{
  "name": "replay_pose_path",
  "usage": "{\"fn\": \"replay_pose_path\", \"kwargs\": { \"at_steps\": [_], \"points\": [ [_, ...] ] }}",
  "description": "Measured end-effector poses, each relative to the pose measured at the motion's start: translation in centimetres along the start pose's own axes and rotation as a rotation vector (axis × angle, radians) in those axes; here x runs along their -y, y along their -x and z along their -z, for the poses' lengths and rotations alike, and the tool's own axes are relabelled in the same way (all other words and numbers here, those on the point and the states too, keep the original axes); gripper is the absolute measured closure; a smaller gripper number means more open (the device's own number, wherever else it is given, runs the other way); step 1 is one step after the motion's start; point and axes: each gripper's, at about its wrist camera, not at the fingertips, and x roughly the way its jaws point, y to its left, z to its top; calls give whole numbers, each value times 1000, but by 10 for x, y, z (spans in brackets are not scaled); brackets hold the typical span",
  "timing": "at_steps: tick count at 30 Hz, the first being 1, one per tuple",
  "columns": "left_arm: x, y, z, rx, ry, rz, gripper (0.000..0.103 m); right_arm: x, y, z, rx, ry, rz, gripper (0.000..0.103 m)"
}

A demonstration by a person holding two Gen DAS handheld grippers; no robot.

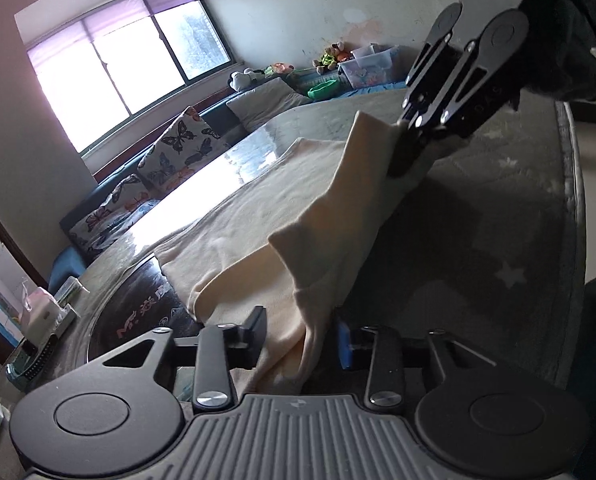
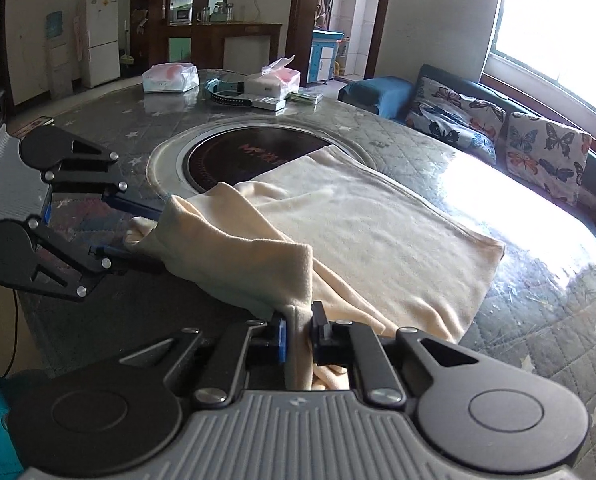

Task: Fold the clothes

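A cream garment (image 2: pixel 377 232) lies spread on a round table with a grey quilted cover (image 2: pixel 497 340). Its near edge is lifted and folded over into a ridge between the two grippers. My right gripper (image 2: pixel 298 332) is shut on one end of this raised edge, close to the table's near side. My left gripper (image 1: pixel 301 336) holds the other end, with bunched cloth between its fingers, beside the black hob. In the right wrist view the left gripper (image 2: pixel 154 232) shows at the left. In the left wrist view the right gripper (image 1: pixel 401 148) pinches a cloth corner at upper right.
A black round hob (image 2: pixel 250 156) sits in the table's middle, partly under the garment. A tissue box (image 2: pixel 272 80), a plastic package (image 2: pixel 170 76) and small items stand at the far edge. A sofa with butterfly cushions (image 2: pixel 537 144) runs along the window side.
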Motion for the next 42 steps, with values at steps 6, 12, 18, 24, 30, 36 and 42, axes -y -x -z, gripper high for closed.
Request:
{"fn": "replay_pose_path", "kwargs": {
  "at_steps": [6, 12, 18, 24, 30, 36, 42],
  "points": [
    [-2, 13, -4, 25, 25, -16, 97, -4, 12, 4, 38, 0, 12, 95],
    [3, 45, -14, 62, 47, 13, 98, -9, 33, 9, 78, 9, 14, 96],
    [20, 91, -22, 85, 57, 84, 98, -21, 78, 19, 65, 29, -23, 96],
    [20, 99, -30, 95, 95, 113, 97, -33, 115, 25, 36, 47, -47, 96],
    [1, 75, -49, 105, 98, 52, 97, -14, 105, 11, 46, 12, -22, 96],
    [-34, 21, -65, 71, 158, -2, 97, 23, 73, -21, 56, -18, -4, 97],
    [-58, -40, -63, -5, 255, -30, 97, 55, 18, -47, 26, -23, 17, 97]
  ]
}}
